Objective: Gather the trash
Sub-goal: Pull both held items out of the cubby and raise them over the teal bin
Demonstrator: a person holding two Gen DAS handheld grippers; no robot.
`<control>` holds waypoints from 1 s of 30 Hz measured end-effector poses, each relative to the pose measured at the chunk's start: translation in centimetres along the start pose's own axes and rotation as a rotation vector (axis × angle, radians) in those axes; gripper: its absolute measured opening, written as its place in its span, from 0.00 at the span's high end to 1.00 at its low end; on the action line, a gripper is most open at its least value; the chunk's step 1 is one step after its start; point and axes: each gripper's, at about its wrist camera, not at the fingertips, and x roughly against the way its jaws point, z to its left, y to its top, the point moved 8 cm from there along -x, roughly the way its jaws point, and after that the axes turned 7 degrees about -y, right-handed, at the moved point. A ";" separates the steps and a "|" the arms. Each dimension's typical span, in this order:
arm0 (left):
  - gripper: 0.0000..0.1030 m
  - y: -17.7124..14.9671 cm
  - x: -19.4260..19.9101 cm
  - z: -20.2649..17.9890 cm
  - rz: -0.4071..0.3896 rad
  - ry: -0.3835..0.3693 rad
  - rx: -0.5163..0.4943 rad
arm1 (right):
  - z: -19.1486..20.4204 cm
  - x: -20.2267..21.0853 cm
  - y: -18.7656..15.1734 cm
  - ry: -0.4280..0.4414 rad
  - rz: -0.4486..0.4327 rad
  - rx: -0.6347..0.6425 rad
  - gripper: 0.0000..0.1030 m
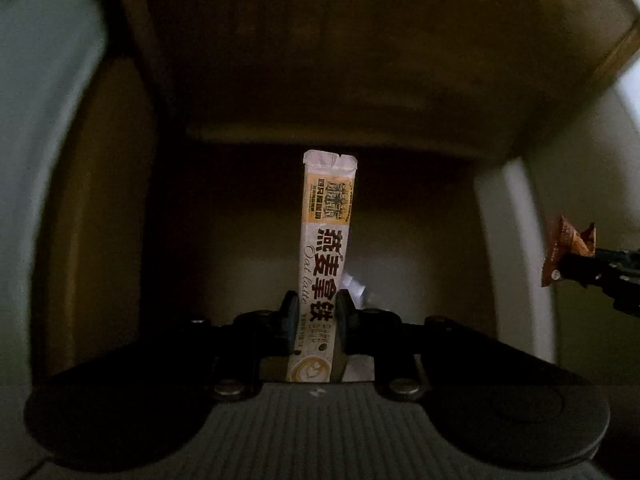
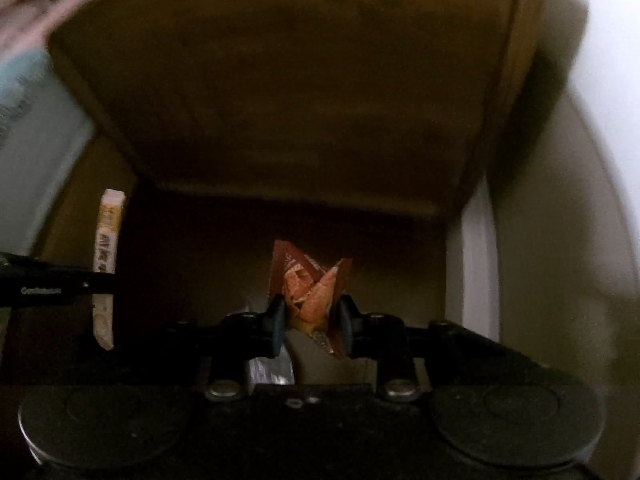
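1. Nearest in the left wrist view is the left gripper (image 1: 313, 312), its two black fingers (image 1: 289, 312) pressed onto the lower part of a long, narrow white-and-orange oat latte stick sachet (image 1: 325, 256); the sachet stands upright between the pads, its notched top end free above them and its printed end with a latte picture below.
2. Nearest in the right wrist view is the right gripper (image 2: 310, 322), its dark pads pinching a crumpled orange-brown foil wrapper (image 2: 312, 288); the wrapper's torn points stick up above the fingertips.
3. Each gripper shows at the side of the other's view; the foil wrapper (image 1: 568, 248) sits at the right edge of the left view, and the stick sachet (image 2: 106, 264) hangs upright at the left of the right view, so the two are side by side and apart.
4. Below the left fingers a small pale scrap (image 1: 354, 284) lies on a dim surface; what it is cannot be told.
5. Beyond both grippers stands a brown wooden piece of furniture (image 1: 360, 60), its broad flat panel filling the upper part of both views, with a dark recess (image 1: 400, 220) beneath its near edge.
6. Farthest, pale walls (image 2: 580, 160) flank the furniture on both sides; a blurred pinkish shape at the top left corner of the right view cannot be identified.
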 end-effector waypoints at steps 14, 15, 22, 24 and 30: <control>0.82 9.3 17.7 -4.7 -0.339 -0.091 -0.092 | 1.8 16.2 10.9 0.017 -0.469 0.114 0.75; 0.82 9.8 18.7 -5.1 -0.360 -0.095 -0.098 | 1.9 17.0 11.6 0.020 -0.497 0.118 0.75; 0.81 13.7 27.3 -7.6 -0.522 -0.091 -0.189 | 2.5 25.4 17.2 0.009 -0.692 0.127 0.75; 0.82 14.9 29.3 -8.0 -0.554 -0.096 -0.195 | 2.8 27.8 19.0 -0.002 -0.759 0.142 0.75; 0.82 18.8 36.8 -10.4 -0.693 -0.070 -0.253 | 3.2 32.8 24.6 -0.009 -0.872 0.143 0.75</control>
